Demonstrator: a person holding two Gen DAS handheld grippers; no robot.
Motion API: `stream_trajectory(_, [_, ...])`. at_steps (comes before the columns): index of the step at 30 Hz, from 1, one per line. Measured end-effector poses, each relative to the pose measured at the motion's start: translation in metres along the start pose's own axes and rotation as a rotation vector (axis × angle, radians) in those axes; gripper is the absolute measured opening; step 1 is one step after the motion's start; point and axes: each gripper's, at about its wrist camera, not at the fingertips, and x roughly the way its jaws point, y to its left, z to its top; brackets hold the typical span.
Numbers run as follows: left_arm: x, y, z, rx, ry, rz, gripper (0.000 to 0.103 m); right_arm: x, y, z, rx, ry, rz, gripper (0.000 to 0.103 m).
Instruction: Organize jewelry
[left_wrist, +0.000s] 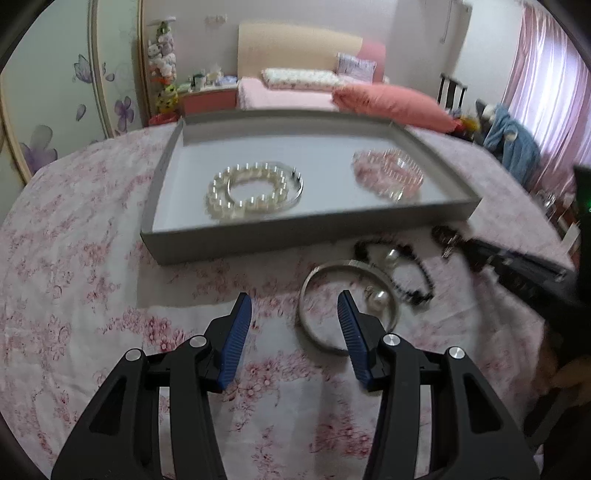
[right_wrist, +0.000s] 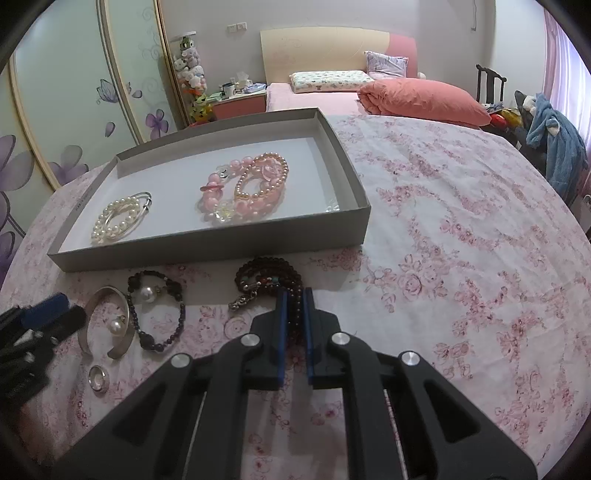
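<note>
Right tongs (right_wrist: 294, 295): clamped on dark bead bracelet (right_wrist: 269, 277), on floral cloth just before grey tray (right_wrist: 229, 251).
Left tongs (left_wrist: 295, 306): partway open, empty, over silver bangle (left_wrist: 314, 280).
Tray: held pearl bracelet (right_wrist: 114, 218), pink bracelets (right_wrist: 243, 192).

Dark bead bracelet (right_wrist: 258, 277) partly hidden between right gripper (right_wrist: 294, 295) fingers. Left gripper (right_wrist: 48, 314) blurred, cut off at frame edge.

Grey tray (right_wrist: 229, 247), pink floral cloth (right_wrist: 461, 258), white pearl bracelet (right_wrist: 114, 221), dark brown beads (right_wrist: 266, 275), blue-padded black tool (right_wrist: 294, 295)
</note>
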Motion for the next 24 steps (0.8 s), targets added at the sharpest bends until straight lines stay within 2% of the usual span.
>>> stream_trajectory(4, [0.003, -0.001, -0.005, 0.047, 0.002, 0.074, 0.05, 0.0, 0.0, 0.0, 0.003, 0.001, 0.005, 0.009])
stream_trajectory(9, [0.002, 0.02, -0.003, 0.013, 0.011, 0.13, 0.05, 0.0, -0.001, -0.001, 0.009, 0.002, 0.015, 0.01])
stream_trajectory(12, [0.0, 0.041, -0.002, -0.01, 0.004, 0.191, 0.05, 0.0, -0.001, -0.001, 0.01, 0.002, 0.017, 0.01])
stream_trajectory(14, [0.0, 0.056, 0.001, -0.04, 0.009, 0.202, 0.05, 0.0, -0.001, -0.001, 0.01, 0.002, 0.017, 0.01])
stream_trajectory(16, [-0.004, 0.066, 0.004, -0.093, -0.003, 0.155, 0.051, 0.0, -0.001, -0.001, 0.011, 0.003, 0.019, 0.01])
stream_trajectory(19, [-0.016, 0.068, 0.004, -0.123, -0.05, 0.056, 0.07, 0.001, -0.001, -0.001, 0.011, 0.004, 0.019, 0.01])
stream_trajectory(22, [-0.021, 0.052, 0.003, -0.059, -0.074, 0.009, 0.078, 0.001, -0.002, -0.001, 0.012, 0.003, 0.02, 0.01])
stream_trajectory(24, [-0.017, 0.041, 0.003, -0.011, -0.06, 0.014, 0.083, 0.001, -0.001, -0.001, 0.012, 0.003, 0.02, 0.01])
